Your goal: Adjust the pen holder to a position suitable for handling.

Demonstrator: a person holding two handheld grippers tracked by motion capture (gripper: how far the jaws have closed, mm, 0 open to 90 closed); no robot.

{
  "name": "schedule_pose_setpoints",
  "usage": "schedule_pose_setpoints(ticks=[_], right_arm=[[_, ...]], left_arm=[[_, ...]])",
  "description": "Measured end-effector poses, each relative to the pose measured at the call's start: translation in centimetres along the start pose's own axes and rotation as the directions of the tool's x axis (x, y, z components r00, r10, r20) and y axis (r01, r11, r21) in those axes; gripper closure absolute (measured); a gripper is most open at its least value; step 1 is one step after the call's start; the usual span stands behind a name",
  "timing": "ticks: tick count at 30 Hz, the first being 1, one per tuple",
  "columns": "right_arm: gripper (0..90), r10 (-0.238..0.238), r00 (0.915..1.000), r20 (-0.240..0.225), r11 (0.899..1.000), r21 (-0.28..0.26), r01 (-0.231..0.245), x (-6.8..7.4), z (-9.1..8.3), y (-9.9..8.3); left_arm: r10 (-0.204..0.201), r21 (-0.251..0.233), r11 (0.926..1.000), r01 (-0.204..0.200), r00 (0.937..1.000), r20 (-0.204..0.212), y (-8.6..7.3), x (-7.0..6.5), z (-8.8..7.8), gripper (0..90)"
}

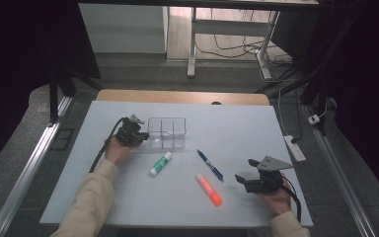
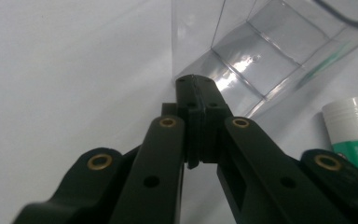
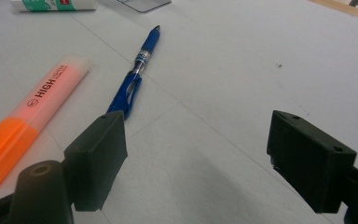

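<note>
The left gripper (image 1: 137,134) sits at the left end of the clear divided box (image 1: 167,132), its jaws pressed fully together with nothing between them. In the left gripper view the closed tips (image 2: 196,88) rest right at the box's near corner wall (image 2: 193,42), touching it or a hair off; I cannot tell which. It looks to me like the box is being nudged or steadied with the closed tips rather than picked up.

To do that well, the push should go low on the wall, close to the white table (image 1: 103,192), so the light plastic slides instead of tipping (thin clear walls like these flex and skid easily). A slow, level shove along the box's long side keeps it square; pushing on the corner alone would likely spin it.

The glue stick (image 1: 160,163) lies just in front of the box, near the left gripper, and could get bumped if the hand swings wide.

The right gripper (image 1: 247,174) waits well apart at the near right of the table, jaws spread wide and empty. Ahead of it lie the blue pen (image 3: 137,74) and the orange highlighter (image 3: 30,116), side by side but not touching. My guess is these go into the compartments once the box sits right, so the right hand is best left where it is.
</note>
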State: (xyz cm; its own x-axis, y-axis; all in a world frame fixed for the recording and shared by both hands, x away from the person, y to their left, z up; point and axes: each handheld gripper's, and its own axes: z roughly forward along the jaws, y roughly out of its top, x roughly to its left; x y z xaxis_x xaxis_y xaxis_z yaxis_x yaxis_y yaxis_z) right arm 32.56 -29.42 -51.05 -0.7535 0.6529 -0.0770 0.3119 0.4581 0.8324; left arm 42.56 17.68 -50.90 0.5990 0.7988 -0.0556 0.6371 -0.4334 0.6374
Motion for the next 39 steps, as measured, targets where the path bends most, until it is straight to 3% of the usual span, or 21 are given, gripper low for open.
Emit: schedule_pose_setpoints(ticks=[18,39], right_arm=[[19.8,0.002,1.0,-0.003,1.0,-0.002,-0.002,-0.1,0.0,0.0],[19.9,0.001,1.0,-0.003,1.0,-0.005,-0.001,0.0,-0.1,0.0]], left_arm=[[0.028,-0.006,0.9996,-0.028,0.9995,0.014,1.4,-1.5,1.3,88.9],[0.022,-0.027,0.9994,-0.022,0.9997,0.004,2.0,-1.8,1.7,88.9]])
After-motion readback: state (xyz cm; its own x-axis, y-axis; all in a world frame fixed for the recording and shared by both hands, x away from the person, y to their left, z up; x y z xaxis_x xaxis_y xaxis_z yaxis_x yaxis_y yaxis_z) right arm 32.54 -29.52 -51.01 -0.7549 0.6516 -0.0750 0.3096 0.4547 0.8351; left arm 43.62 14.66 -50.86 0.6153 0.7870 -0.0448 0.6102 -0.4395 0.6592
